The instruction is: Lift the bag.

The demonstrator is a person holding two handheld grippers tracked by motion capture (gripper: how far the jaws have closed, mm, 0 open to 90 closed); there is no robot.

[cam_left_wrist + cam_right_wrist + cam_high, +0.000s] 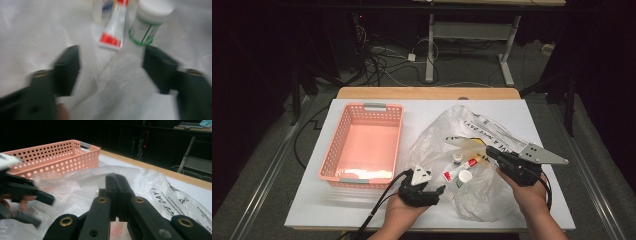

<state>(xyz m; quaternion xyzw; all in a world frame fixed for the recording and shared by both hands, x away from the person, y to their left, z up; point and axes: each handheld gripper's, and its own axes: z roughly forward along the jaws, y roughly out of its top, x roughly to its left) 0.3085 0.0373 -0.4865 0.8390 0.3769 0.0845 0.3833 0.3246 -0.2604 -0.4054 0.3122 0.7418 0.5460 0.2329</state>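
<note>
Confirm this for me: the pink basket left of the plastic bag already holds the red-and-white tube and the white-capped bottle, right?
Not right. The high view shows the pink basket holding nothing; the red-and-white tube and the white-capped bottle lie in the plastic bag. The basket is indeed left of the bag.

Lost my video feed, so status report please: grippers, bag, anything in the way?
Left gripper open at bag mouth. Right gripper shut on plastic bag. Tube, bottle inside. Basket apart, left.
</note>
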